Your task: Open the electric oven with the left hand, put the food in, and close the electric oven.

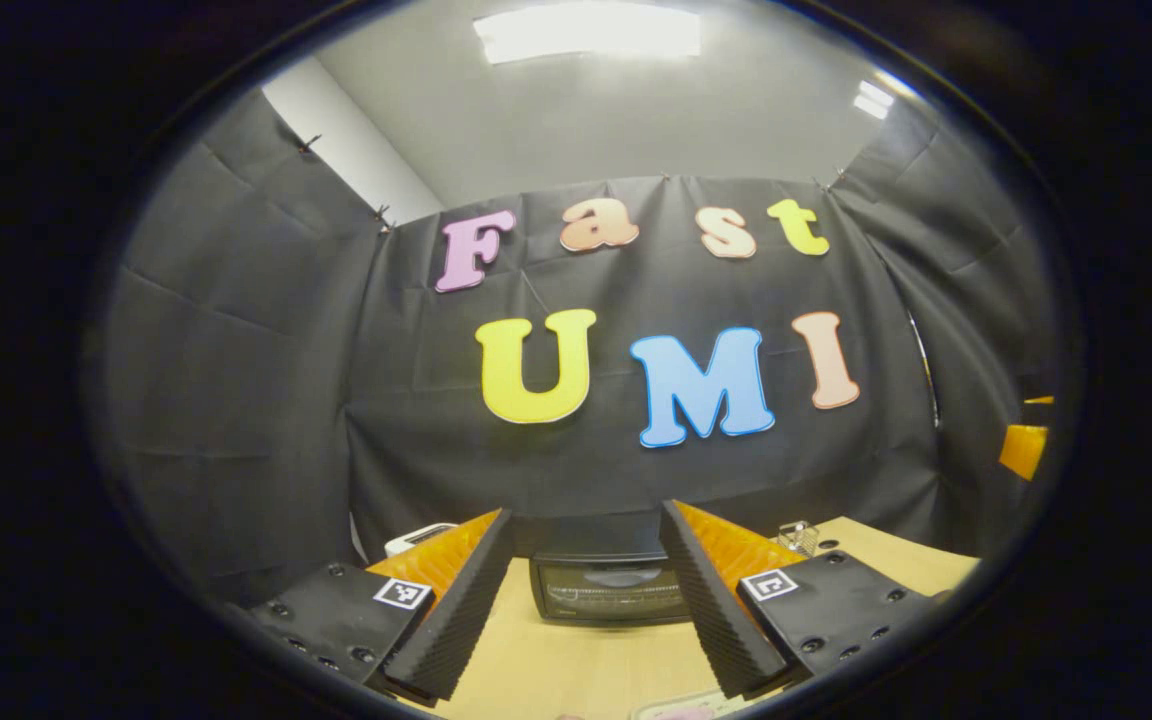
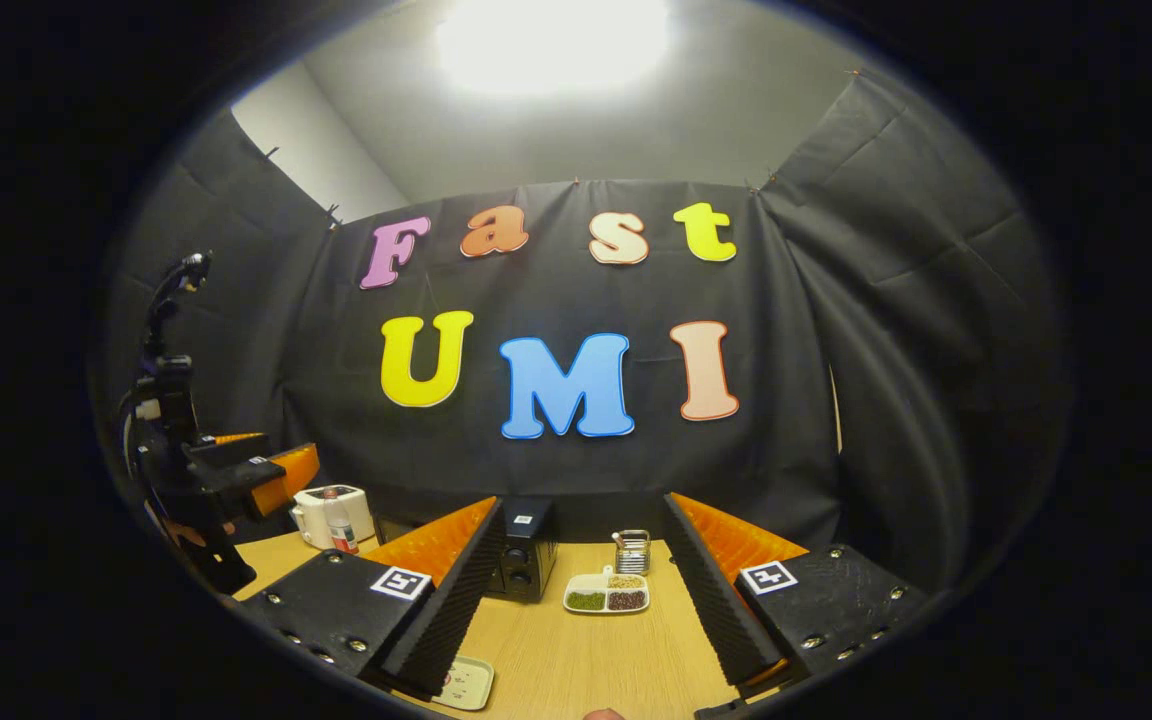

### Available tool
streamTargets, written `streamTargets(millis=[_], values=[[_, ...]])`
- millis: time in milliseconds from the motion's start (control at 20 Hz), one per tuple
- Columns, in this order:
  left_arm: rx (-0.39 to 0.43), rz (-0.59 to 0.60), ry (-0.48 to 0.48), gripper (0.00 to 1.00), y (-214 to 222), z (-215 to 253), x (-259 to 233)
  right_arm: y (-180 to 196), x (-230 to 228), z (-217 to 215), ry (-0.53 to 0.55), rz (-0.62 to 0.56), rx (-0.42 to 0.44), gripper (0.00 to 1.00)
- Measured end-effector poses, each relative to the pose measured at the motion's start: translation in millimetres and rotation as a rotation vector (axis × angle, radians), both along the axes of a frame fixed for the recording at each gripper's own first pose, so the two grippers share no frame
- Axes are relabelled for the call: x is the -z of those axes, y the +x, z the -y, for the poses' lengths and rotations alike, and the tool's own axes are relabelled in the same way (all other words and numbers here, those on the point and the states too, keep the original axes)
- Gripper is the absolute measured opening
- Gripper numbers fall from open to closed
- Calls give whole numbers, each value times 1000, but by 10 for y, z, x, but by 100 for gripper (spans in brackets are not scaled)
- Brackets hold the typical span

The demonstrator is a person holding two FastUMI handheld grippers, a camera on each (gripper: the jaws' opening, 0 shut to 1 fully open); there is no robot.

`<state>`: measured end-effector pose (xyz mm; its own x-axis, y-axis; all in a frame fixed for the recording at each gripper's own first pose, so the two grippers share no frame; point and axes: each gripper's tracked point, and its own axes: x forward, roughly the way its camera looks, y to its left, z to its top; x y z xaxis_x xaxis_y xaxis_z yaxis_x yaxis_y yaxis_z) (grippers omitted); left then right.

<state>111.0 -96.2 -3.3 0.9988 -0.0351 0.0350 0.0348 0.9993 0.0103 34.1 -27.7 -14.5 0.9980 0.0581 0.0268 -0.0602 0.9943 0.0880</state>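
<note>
surface: wood top, carries all items.
electric oven: door shut, at back of surface near the wall; dead ahead of left hand-held gripper, seen between its fingers, apart from it. Long axis runs side to side, door faces the gripper.
left hand-held gripper: fingers spread, holding nothing; the nearer one to oven, judging by right view.
right hand-held gripper: spread, empty; oven sits ahead-left.
food tray: 3 compartments, just right of oven, straight ahead of right gripper.
next (guess): left goes fwd to the door.

L claw held level, fingers spread wide apart, nothing between them. R claw likewise wide apart, gripping nothing. L claw also seen raised at far left of right gripper view.
</note>
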Motion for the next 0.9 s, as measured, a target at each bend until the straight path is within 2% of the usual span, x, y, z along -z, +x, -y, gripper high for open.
streamTargets(millis=[100, 150, 500, 650, 900], values=[[31, -5, -13, 97, 317, 17, 76, 78, -40, -38, -5, 16, 33, 97], [47, -13, -18, 100, 468, 35, 142, 119, -45, -43, -11, 18, 53, 97], [127, -48, -10, 100, 1377, 140, 631, 334, 31, -172, -40, -30, 166, 97], [157, -81, -34, 100, 1661, 217, 892, 369, 56, -186, -68, -50, 218, 97], [186, -137, -22, 100, 2068, 357, 1323, 389, 132, -200, -90, -87, 282, 97]])
